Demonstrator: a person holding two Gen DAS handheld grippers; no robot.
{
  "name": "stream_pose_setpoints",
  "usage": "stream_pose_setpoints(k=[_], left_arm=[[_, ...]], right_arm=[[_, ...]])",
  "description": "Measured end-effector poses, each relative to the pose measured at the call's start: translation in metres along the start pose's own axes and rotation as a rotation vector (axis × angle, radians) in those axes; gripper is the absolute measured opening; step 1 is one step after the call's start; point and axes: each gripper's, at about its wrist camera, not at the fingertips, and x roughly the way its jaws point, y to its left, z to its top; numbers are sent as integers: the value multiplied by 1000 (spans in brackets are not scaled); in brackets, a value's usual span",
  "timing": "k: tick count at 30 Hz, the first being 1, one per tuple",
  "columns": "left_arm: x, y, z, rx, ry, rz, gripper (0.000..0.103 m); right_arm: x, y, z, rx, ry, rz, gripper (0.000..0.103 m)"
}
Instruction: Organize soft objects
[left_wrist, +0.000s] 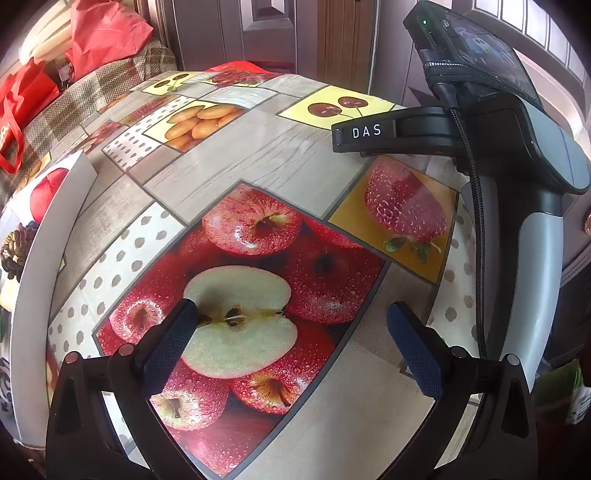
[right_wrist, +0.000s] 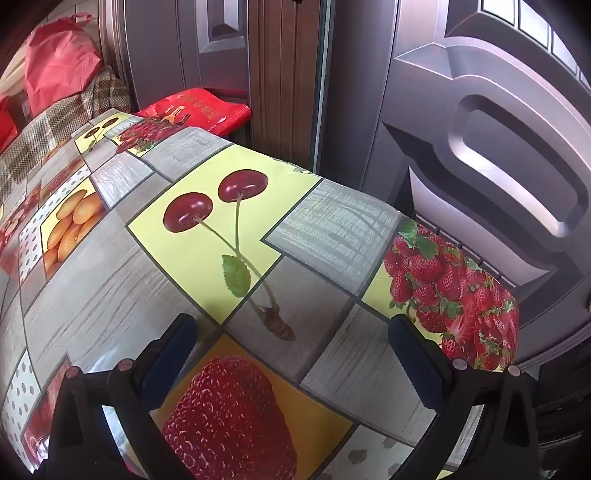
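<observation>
Two grippers are seen above a desk covered by a fruit-print cloth. The left gripper is held with its jaws spread wide apart; nothing is gripped or touched, and only the printed halved apple lies beneath the gap. The right gripper is likewise held wide apart and empty, over a printed strawberry and cherry panel. In the left wrist view, the right gripper's body is seen at the right, with a black cable running down it; the letters "DAS" are read on its black front part. A white curved rim is seen at the left desk edge. At the far left, soft things are piled beyond the desk: a red cloth bag, a second red bag with handles, and a checked woven fabric. Another red bag with unreadable gold print lies at the far desk edge in the right wrist view. Panelled doors stand behind.
</observation>
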Motion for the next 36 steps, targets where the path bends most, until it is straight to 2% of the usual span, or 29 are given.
stream_pose_setpoints(k=[36], left_arm=[[0,0,0,0,-4,0,102]], right_arm=[[0,1,0,-8,-1,-11,103]])
